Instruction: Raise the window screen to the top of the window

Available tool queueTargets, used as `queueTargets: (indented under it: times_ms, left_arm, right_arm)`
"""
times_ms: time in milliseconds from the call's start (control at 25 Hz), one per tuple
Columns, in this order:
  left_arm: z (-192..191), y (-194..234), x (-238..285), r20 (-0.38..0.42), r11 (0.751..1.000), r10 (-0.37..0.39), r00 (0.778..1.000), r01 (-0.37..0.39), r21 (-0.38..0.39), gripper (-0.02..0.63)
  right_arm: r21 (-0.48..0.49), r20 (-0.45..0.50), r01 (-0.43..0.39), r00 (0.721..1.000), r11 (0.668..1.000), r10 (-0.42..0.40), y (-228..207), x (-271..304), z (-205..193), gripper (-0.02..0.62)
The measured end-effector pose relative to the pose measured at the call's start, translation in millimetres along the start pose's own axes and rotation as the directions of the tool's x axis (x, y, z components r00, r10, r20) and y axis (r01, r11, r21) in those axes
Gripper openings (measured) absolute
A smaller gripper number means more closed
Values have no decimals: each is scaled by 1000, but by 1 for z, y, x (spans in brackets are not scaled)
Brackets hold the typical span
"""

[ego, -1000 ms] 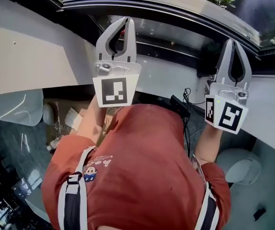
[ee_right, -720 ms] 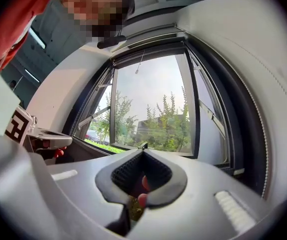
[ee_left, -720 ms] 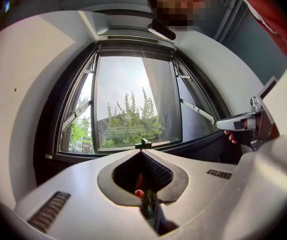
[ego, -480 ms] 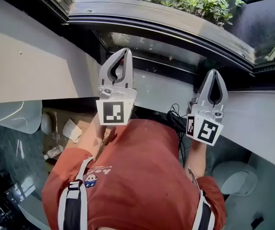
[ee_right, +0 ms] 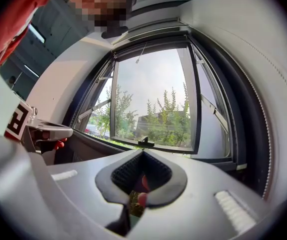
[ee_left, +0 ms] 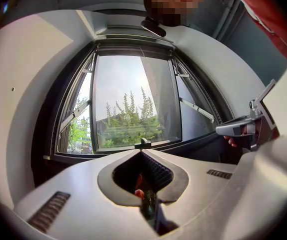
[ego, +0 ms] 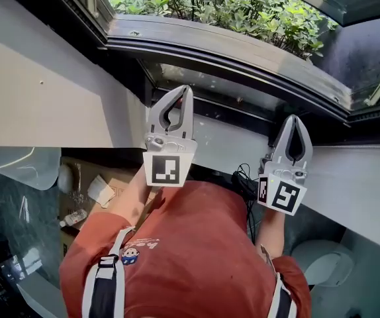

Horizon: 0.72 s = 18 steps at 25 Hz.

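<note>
Grey left hand-held gripper [ego: 187,90] and right hand-held gripper [ego: 294,119], both clenched empty; shirt print [ego: 140,247] illegible

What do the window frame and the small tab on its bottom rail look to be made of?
Window frame: likely metal with a dark, matte coating, judging by its thin straight profiles and dull sheen. Tab: probably black plastic, going by its small moulded shape, but it is too small to be sure.

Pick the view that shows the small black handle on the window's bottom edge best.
The right gripper view: the handle stands out clearly against the greenery outside. The left gripper view shows the handle too, but darker and less distinct. The head view looks down on the window frame from above and doesn't show it.
</note>
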State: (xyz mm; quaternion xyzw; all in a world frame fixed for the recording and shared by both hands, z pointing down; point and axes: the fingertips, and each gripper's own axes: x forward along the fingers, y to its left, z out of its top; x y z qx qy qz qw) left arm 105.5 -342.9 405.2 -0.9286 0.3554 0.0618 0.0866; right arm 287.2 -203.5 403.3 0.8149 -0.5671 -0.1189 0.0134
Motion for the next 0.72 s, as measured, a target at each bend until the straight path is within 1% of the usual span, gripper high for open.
queueTargets:
  times_ms: [520,720]
  left_arm:
    - [-1,3,2,-3,1000,11,1000,-11,-13,5]
    - [4,1,0,8,1000,10,1000,-11,16,5]
  right_arm:
    - [-3,18,6,1000,1000,-6,-3,5,2,10]
    - [-17,22,-3,1000,1000,4,-5,6,3,11]
